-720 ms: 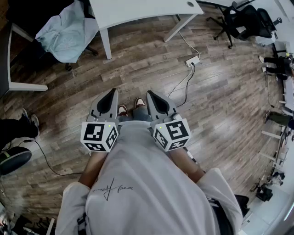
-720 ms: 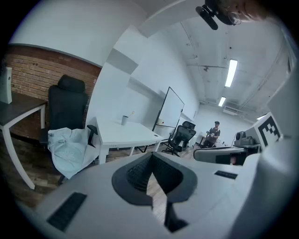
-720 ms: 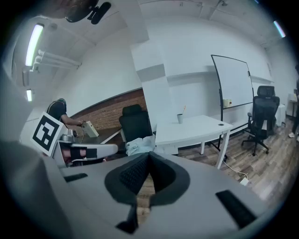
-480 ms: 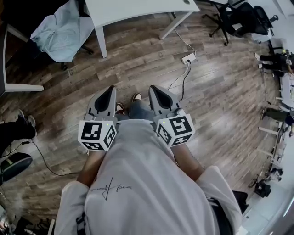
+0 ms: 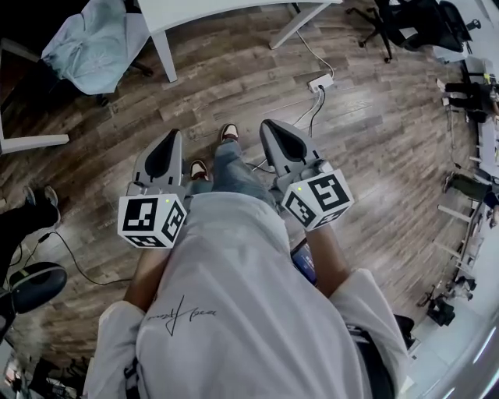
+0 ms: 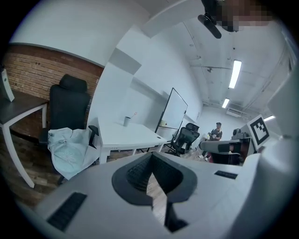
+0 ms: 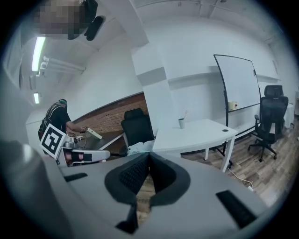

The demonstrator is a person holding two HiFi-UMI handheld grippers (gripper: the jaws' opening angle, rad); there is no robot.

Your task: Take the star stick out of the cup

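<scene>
A small grey cup (image 6: 127,121) with a thin stick (image 6: 135,114) rising out of it stands on the far end of a white table (image 6: 128,134). The right gripper view also has the cup (image 7: 181,123), the stick (image 7: 185,113) and the table (image 7: 198,133), far off. The stick's star end is too small to make out. In the head view only the table's near edge (image 5: 187,11) shows, without the cup. My left gripper (image 5: 170,137) and right gripper (image 5: 271,126) are held at waist height over the wood floor, both shut with nothing in them.
A chair draped with pale blue cloth (image 5: 93,48) stands left of the table. A power strip (image 5: 321,81) and its cable lie on the floor ahead. Black office chairs (image 5: 409,27) are at the far right, with a whiteboard (image 7: 239,84) behind. A person (image 6: 216,133) stands far back.
The table has slid toward the top edge of the head view. The grippers have spread apart, and the person's right foot has stepped forward between them.
</scene>
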